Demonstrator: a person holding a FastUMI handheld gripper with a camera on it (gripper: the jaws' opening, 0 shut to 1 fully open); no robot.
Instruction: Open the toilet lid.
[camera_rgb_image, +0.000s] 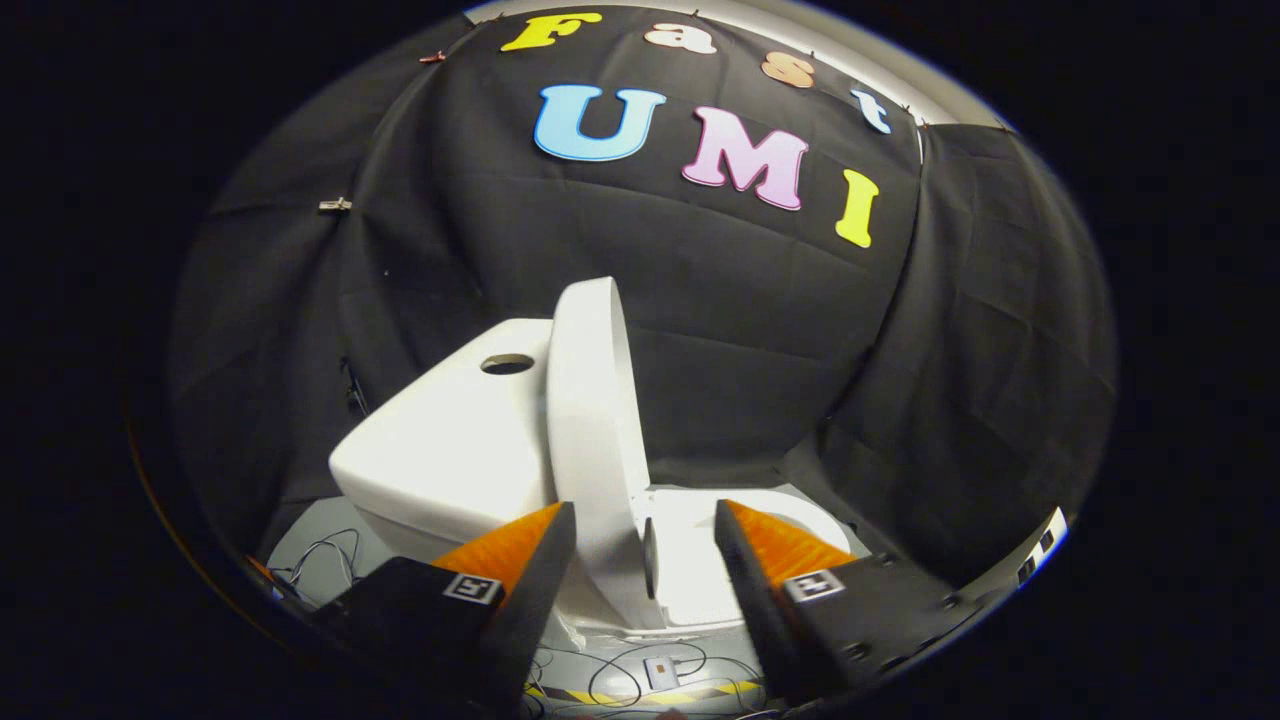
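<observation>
The booth is closed by a black cloth wall that hangs in folds behind and to both sides, and a few small clips pin it along the upper part. Below, the floor is a pale grey surface, and a strip of yellow and black tape runs across it close under the fingers. On this floor stands a white toilet, seen tilted in the view. Its tank lies to the left, with a round hole on the top face. The toilet lid is raised and stands almost upright, leaning near the tank, its edge turned toward the camera. To the right of the lid the white seat lies flat and open to the view, beyond the right finger. Thin dark cables lie in loops on the floor, left of the toilet and also in front of it, and a small white box with a cable rests on the floor between the fingers. The gripper is in front of the toilet with its fingers spread wide apart and holding nothing; the lower part of the lid shows in the gap between them, and I cannot tell if either finger touches it
</observation>
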